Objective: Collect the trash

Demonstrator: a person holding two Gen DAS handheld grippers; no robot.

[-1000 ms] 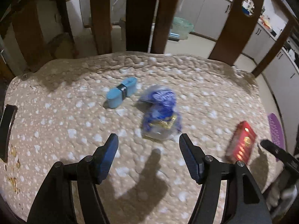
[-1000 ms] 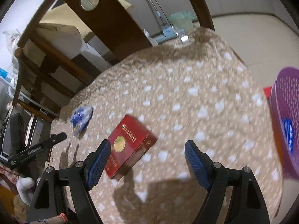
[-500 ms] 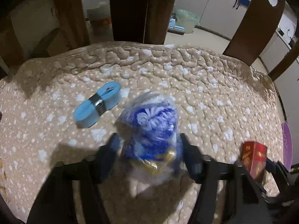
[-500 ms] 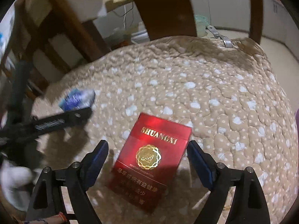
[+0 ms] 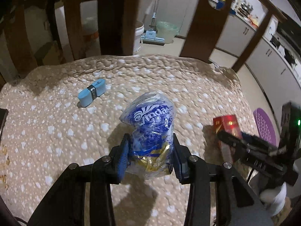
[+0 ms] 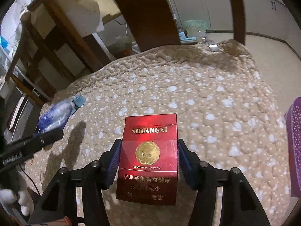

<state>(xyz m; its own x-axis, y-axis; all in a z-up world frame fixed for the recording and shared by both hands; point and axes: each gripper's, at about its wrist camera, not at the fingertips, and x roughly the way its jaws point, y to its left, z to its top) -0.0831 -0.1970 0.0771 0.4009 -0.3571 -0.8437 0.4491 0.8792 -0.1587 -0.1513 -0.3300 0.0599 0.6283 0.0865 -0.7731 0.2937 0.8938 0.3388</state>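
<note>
A crumpled blue and clear plastic wrapper (image 5: 150, 120) stands between the pads of my left gripper (image 5: 150, 141), whose jaws are closing and press on its lower part. A red cigarette pack (image 6: 150, 131) lies face up on the beige quilted table cover (image 6: 207, 94). My right gripper (image 6: 149, 146) is closing on it, with both pads against its long sides. The left wrist view also shows the pack (image 5: 228, 124) at far right. In the right wrist view, the wrapper (image 6: 54, 114) is at far left.
A light blue banded roll (image 5: 92, 93) lies on the cover beyond the wrapper. A purple perforated basket (image 6: 295, 146) sits off the table's right edge. Dark wooden chair backs (image 5: 199, 24) stand along the far edge. A kitchen floor and cabinets lie behind.
The left gripper came forward over the wrapper and closed on it. The right gripper moved up to the red pack, squared to it, and closed on its sides.
</note>
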